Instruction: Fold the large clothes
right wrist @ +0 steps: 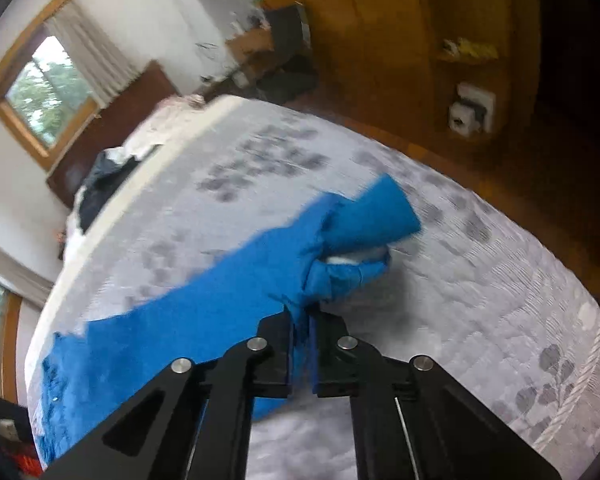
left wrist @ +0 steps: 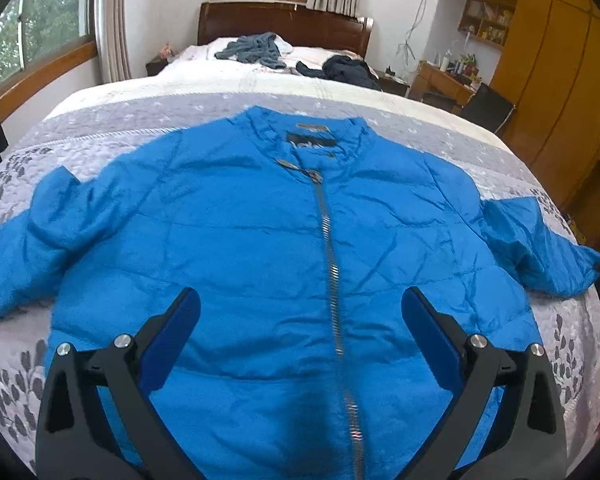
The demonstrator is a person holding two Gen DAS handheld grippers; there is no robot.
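A bright blue zip-up jacket (left wrist: 240, 232) lies face up and spread out on the bed, collar away from me, zipper closed down its middle. My left gripper (left wrist: 300, 300) hovers open above the jacket's lower front, nothing between its blue pads. In the right wrist view my right gripper (right wrist: 304, 316) is shut on the bunched blue sleeve (right wrist: 340, 236) of the jacket, lifted a little off the quilt. The cuff end sticks out past the fingers. That view is motion-blurred.
The grey-and-white leaf-patterned quilt (left wrist: 100, 148) covers the bed. A grey garment (left wrist: 256, 50) and a dark garment (left wrist: 342, 70) lie near the wooden headboard. A desk and chair (left wrist: 488, 104) and wooden wardrobes (left wrist: 560, 80) stand to the right; the bed edge (right wrist: 540, 240) drops to a wooden floor.
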